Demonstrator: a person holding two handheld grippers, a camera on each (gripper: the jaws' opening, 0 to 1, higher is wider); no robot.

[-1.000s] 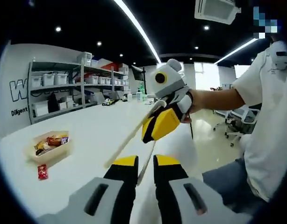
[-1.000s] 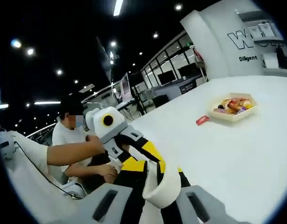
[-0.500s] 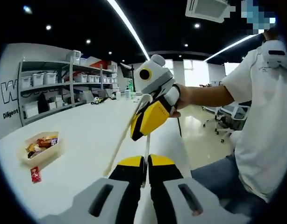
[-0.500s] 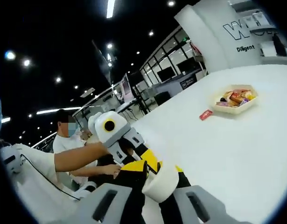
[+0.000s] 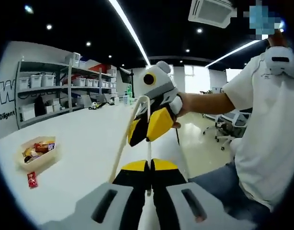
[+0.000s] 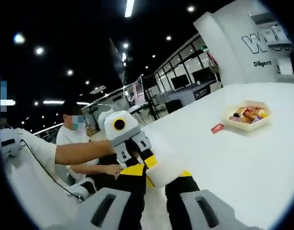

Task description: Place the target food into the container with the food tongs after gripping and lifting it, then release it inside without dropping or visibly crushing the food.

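Cream food tongs [image 5: 129, 136] hang between both grippers above the white table [image 5: 84, 143]. My left gripper [image 5: 148, 165] is shut on one thin tong arm; the other arm slants down to the left. My right gripper [image 5: 146, 127] holds the tongs' bend from above. In the right gripper view my right gripper [image 6: 154, 172] is shut on the tongs' white bend [image 6: 162, 163], with the left gripper [image 6: 144, 165] just behind it. A clear container [image 5: 37, 153] [image 6: 250, 116] of wrapped snacks sits far off on the table, with a red packet [image 5: 31, 179] [image 6: 217, 128] lying beside it.
Shelving with bins [image 5: 65, 91] lines the far wall past the table. The table's edge runs close to the person's legs [image 5: 219, 187]; office chairs [image 5: 223, 129] stand beyond. Another person [image 6: 73, 139] sits behind the left gripper.
My left gripper's jaws have closed from apart onto one tong arm. The right gripper has swung the tongs more upright. Both views have shifted a little.
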